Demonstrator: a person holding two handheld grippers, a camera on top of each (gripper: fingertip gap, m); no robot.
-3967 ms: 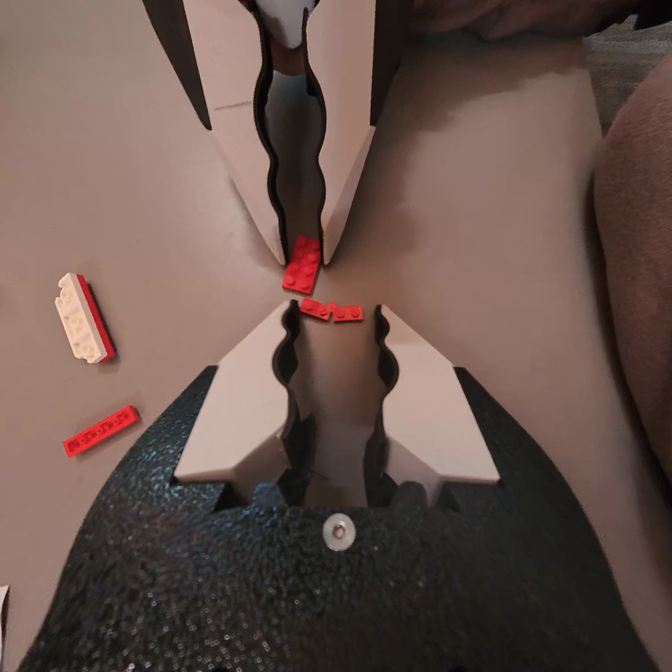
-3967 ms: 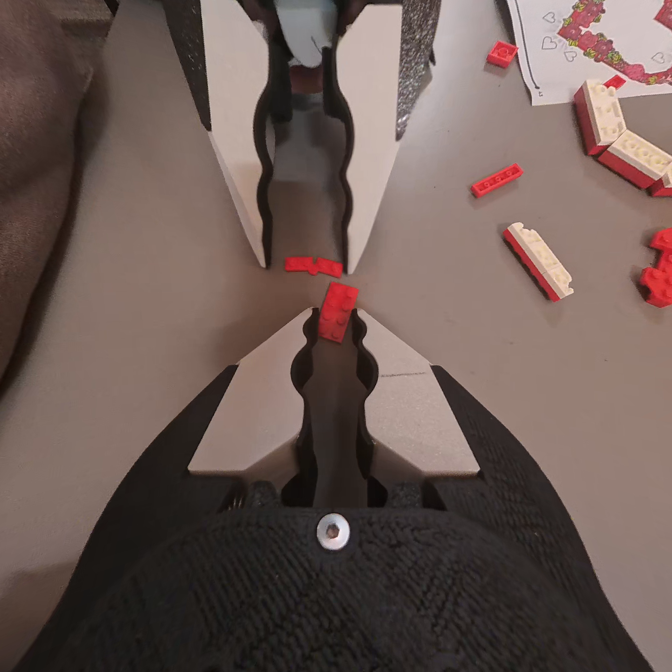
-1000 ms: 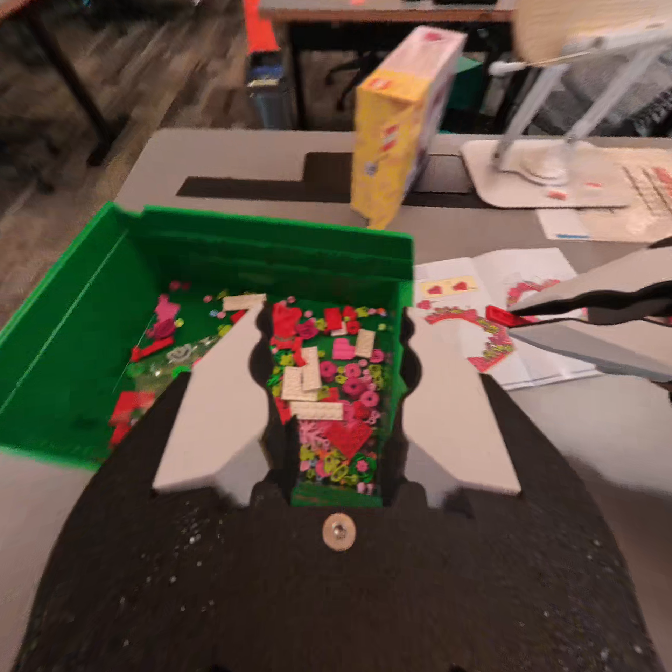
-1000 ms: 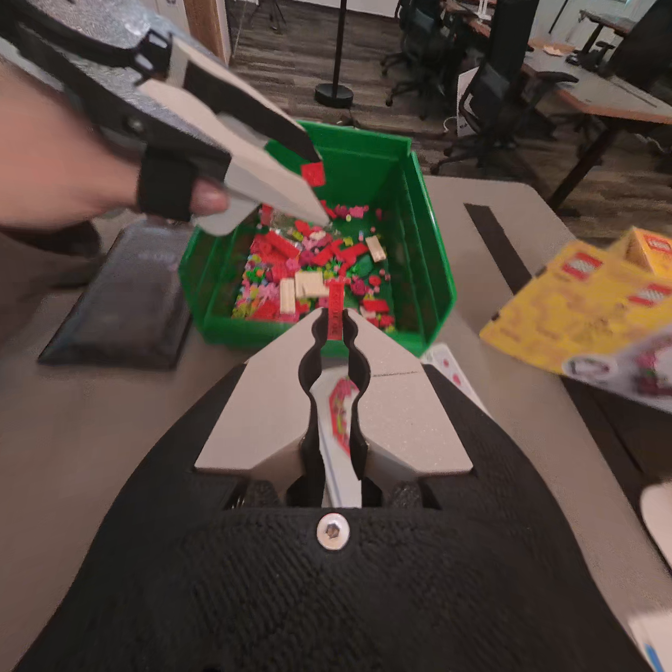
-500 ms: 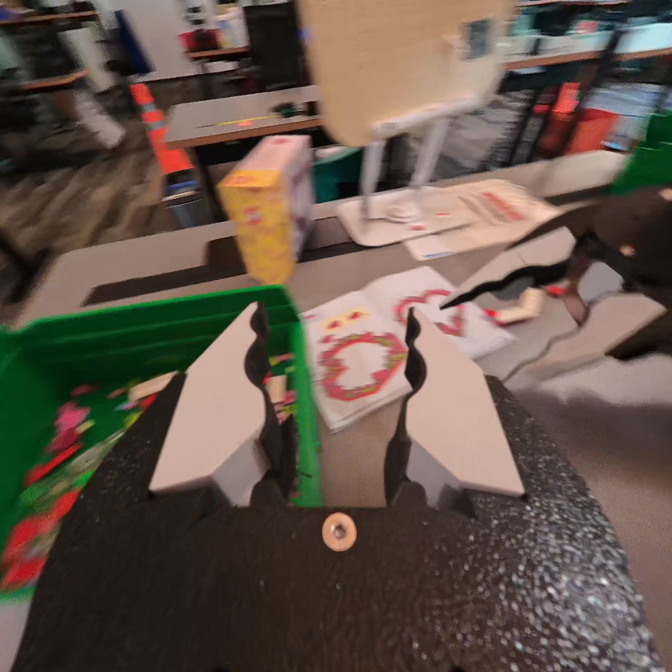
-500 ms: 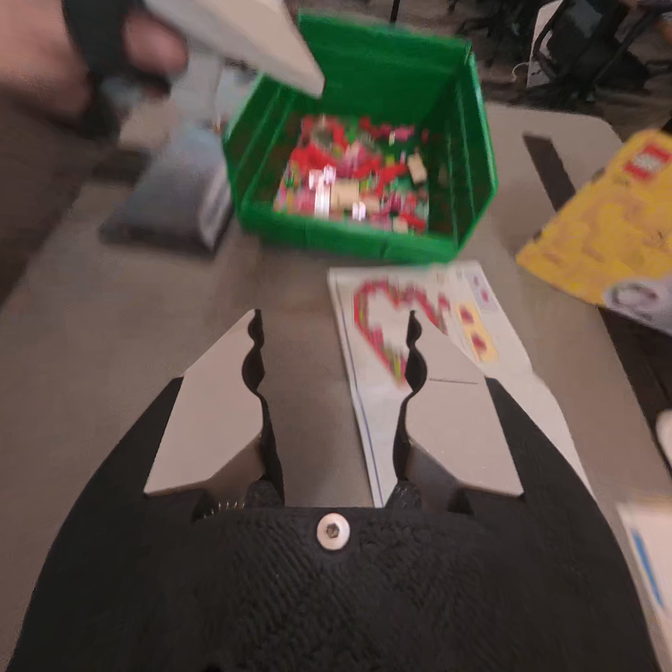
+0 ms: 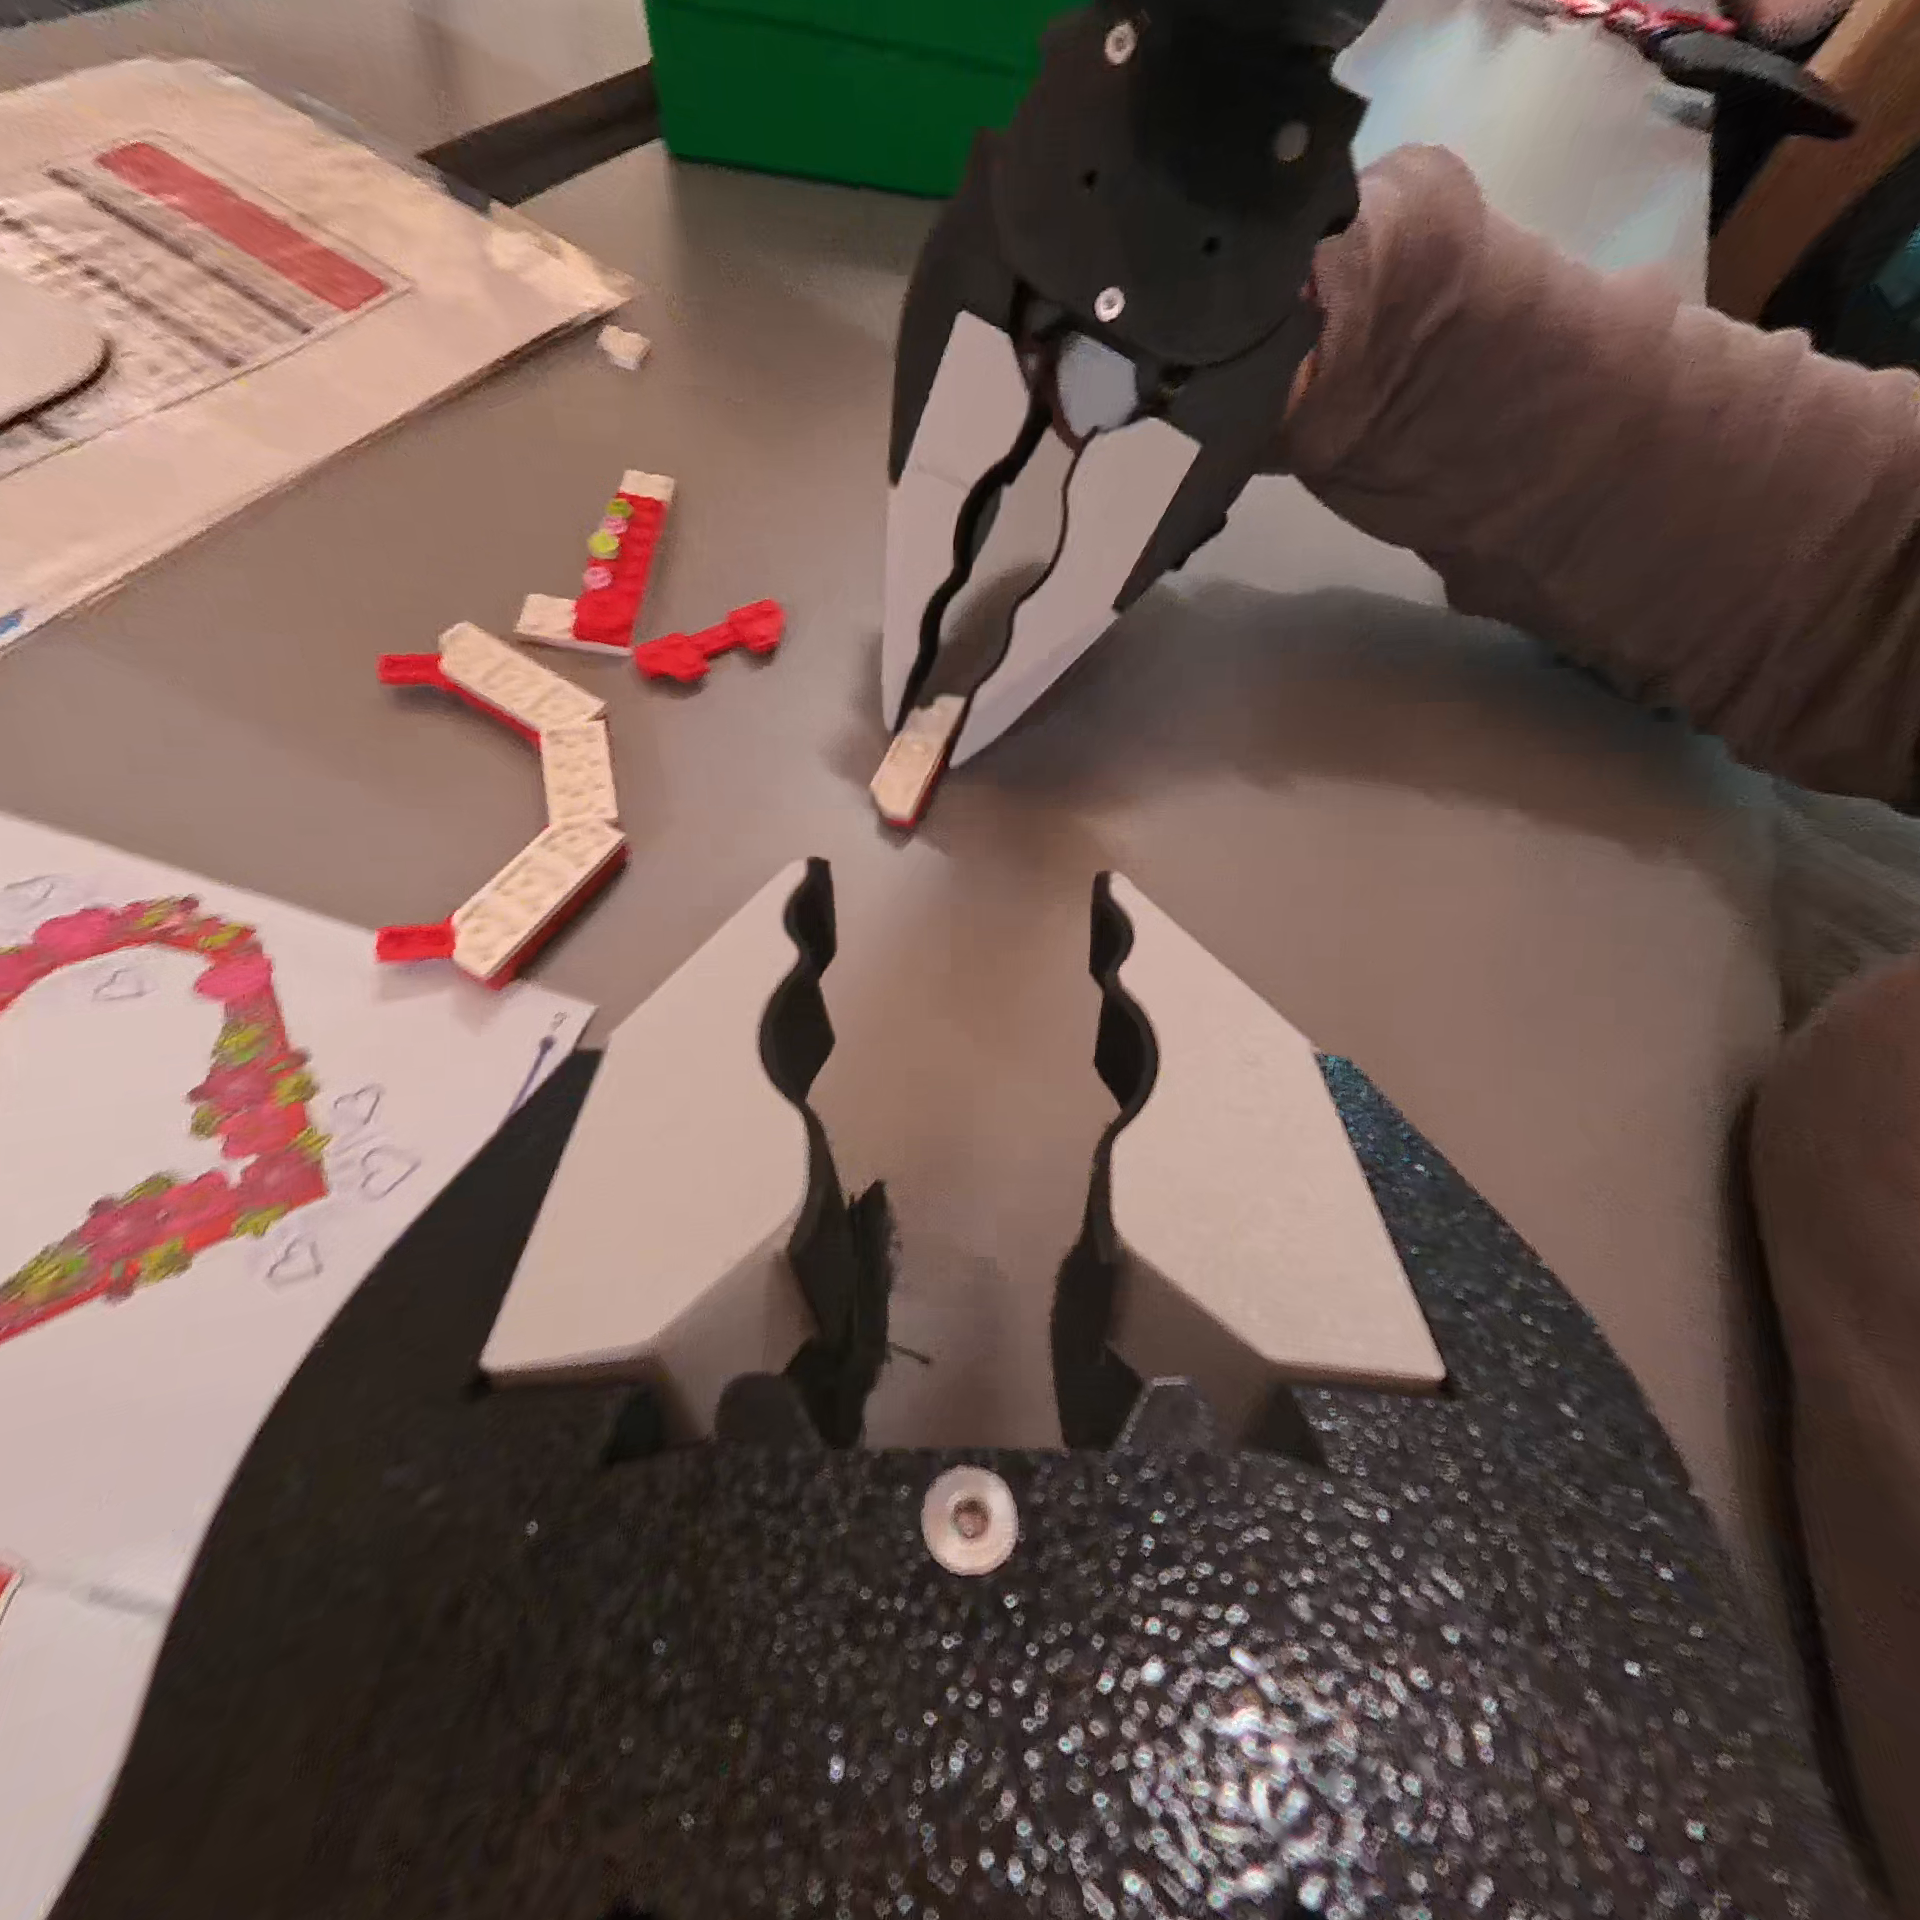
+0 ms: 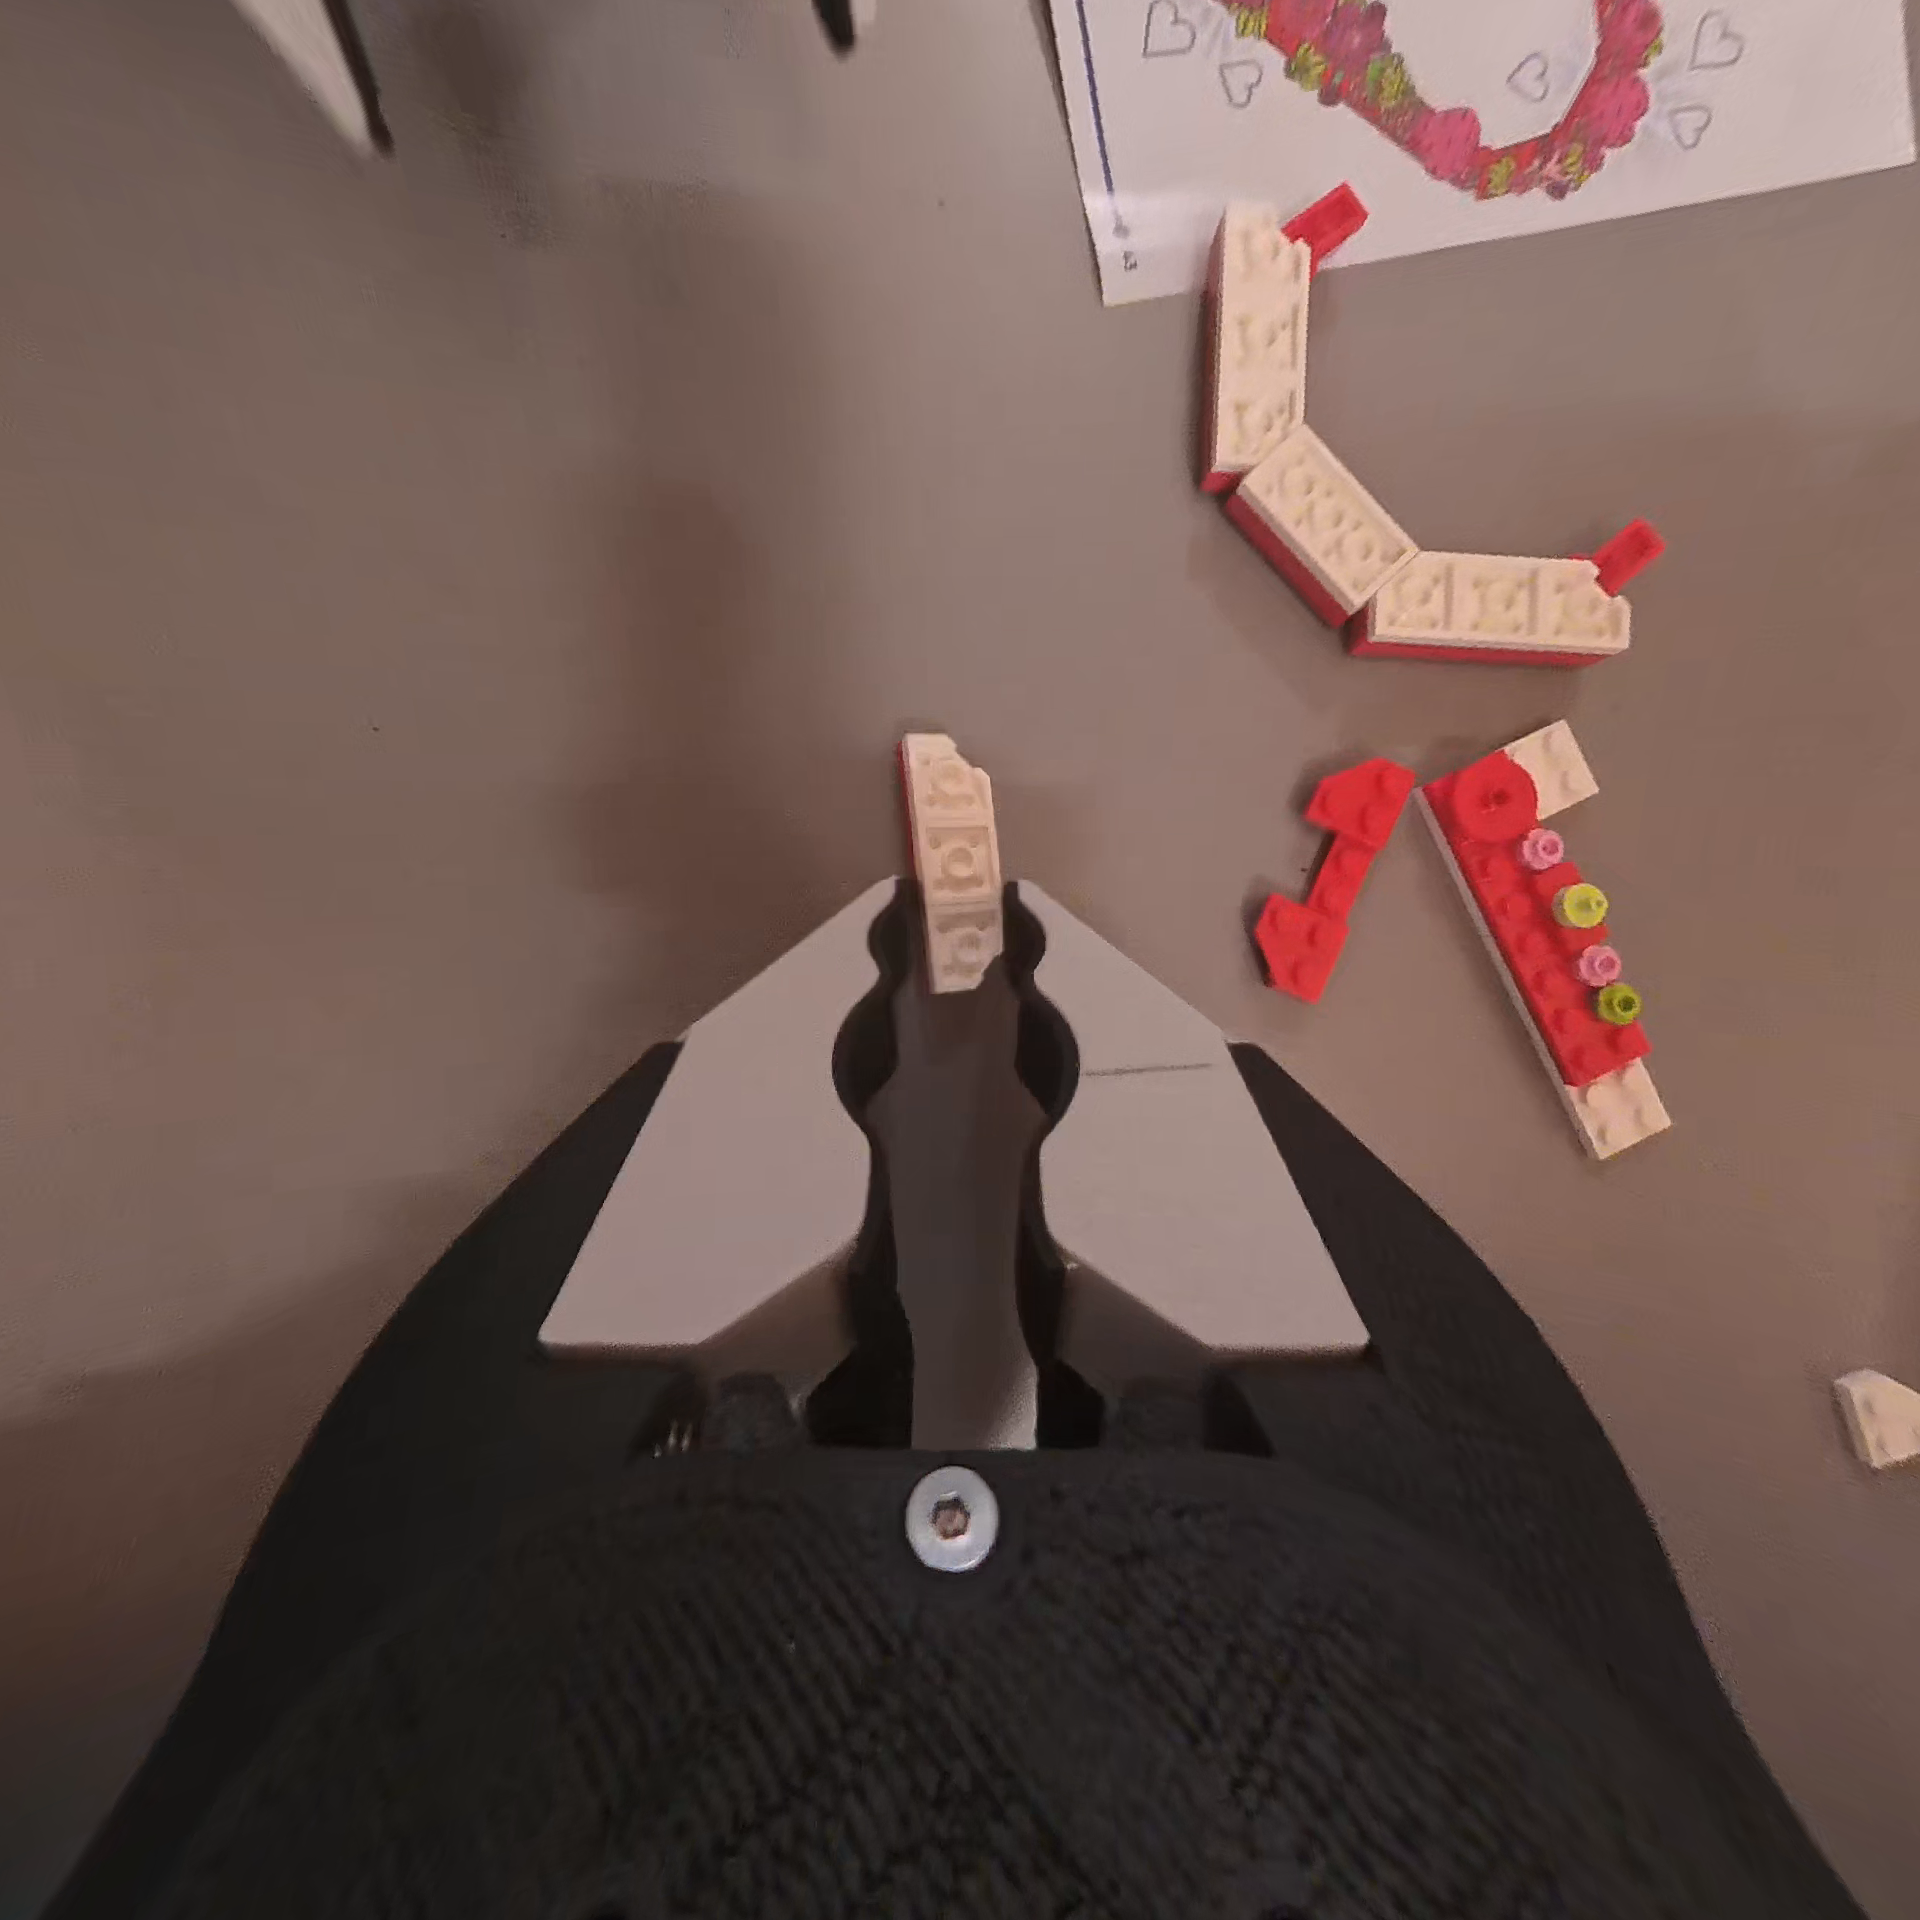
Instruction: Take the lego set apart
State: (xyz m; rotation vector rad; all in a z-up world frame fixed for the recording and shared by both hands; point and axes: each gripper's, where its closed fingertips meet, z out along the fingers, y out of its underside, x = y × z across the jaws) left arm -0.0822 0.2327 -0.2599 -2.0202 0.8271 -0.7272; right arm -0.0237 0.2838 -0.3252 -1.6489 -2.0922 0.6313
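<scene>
Disassembly under way: my right gripper (image 8: 951, 894) pinches a white-and-red plate segment (image 8: 954, 862) against the surface (image 8: 416, 623); my left gripper (image 7: 961, 894), wide and empty, faces it, ready to grip its free end.

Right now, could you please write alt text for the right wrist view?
The right gripper pinches a small white-and-red lego strip over a grey table. To its right lie a curved white-and-red lego chain, a red piece and a studded red bar.
</scene>
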